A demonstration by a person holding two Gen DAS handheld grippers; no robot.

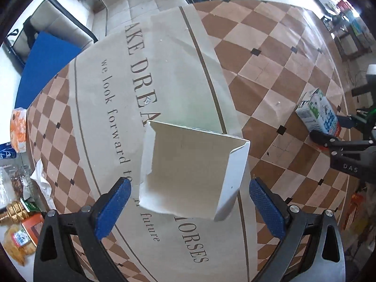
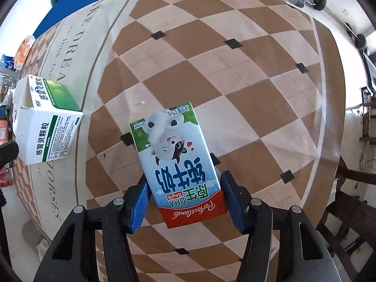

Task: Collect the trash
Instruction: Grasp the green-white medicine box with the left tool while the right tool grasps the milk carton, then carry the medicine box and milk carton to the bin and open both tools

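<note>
A small milk carton [image 2: 178,162] with a cartoon cow lies on the checkered tablecloth [image 2: 235,70]. My right gripper [image 2: 184,202] has its blue pads on both sides of the carton's red end, close to it with small gaps. An open white and green medicine box [image 1: 190,171] lies on the cloth between the wide-open fingers of my left gripper [image 1: 188,209]. The box also shows in the right wrist view [image 2: 47,122], and the carton [image 1: 317,114] and right gripper [image 1: 338,136] show at the right of the left wrist view.
At the table's left edge lie an orange packet [image 1: 18,129], crumpled white paper [image 1: 41,178], snack bags [image 1: 17,242] and a gold object [image 1: 14,211]. A blue panel [image 1: 44,65] and a seat [image 1: 58,23] stand beyond the far edge. A wooden chair [image 2: 352,206] stands at the right.
</note>
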